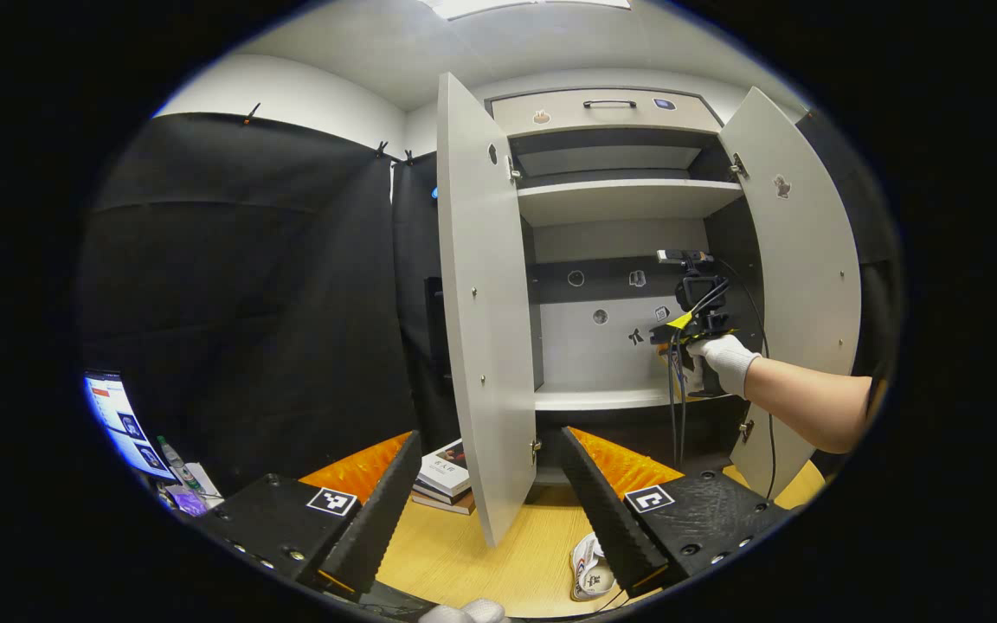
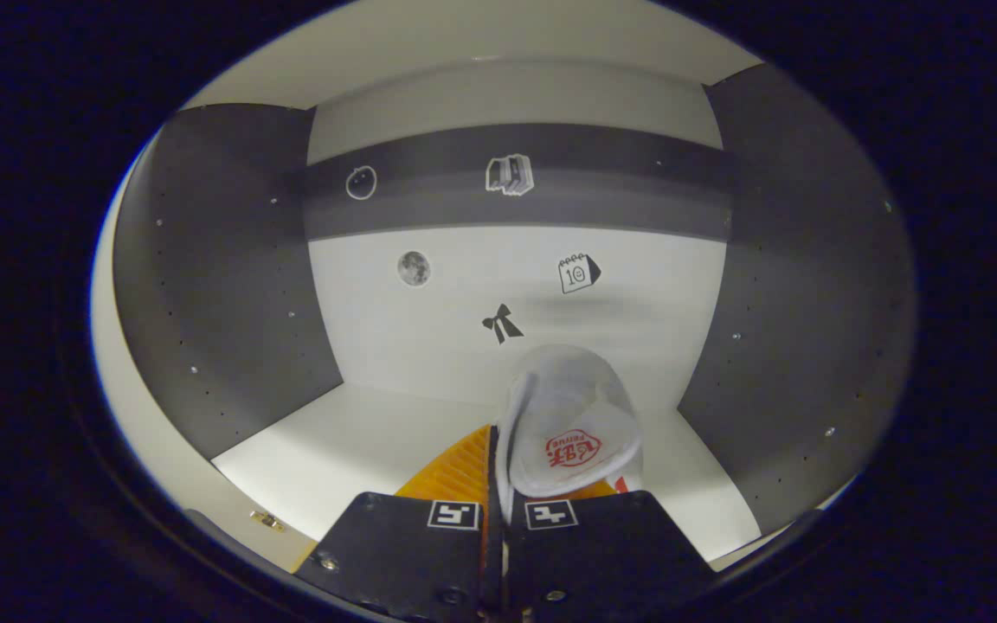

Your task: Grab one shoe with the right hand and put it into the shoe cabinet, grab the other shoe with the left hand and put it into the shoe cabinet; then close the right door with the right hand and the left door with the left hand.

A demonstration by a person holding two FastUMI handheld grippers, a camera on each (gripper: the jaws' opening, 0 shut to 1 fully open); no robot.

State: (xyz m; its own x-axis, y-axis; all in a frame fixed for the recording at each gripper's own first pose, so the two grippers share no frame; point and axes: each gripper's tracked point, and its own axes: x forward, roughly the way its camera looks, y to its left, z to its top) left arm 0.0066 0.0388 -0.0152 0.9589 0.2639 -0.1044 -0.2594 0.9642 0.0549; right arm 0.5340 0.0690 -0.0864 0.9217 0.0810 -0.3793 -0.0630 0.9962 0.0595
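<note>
The shoe cabinet [image 1: 628,195] stands with its left door [image 1: 481,329] and right door [image 1: 797,285] both swung open. My right gripper [image 2: 494,437] is shut on a white slipper [image 2: 568,424] with a red mark, held just above the white shelf [image 2: 360,450] of the middle compartment. From the left gripper view, that right gripper [image 1: 696,324] and its gloved hand [image 1: 728,359] reach into the compartment. My left gripper [image 1: 490,437] is open and holds nothing. The other white slipper [image 1: 592,567] lies on the wooden surface [image 1: 516,554] below it, by the right finger.
A stack of books [image 1: 447,476] lies on the wood just left of the left door's lower edge. A lit monitor [image 1: 122,424] and a bottle [image 1: 171,454] stand at the far left. A drawer [image 1: 607,108] tops the cabinet.
</note>
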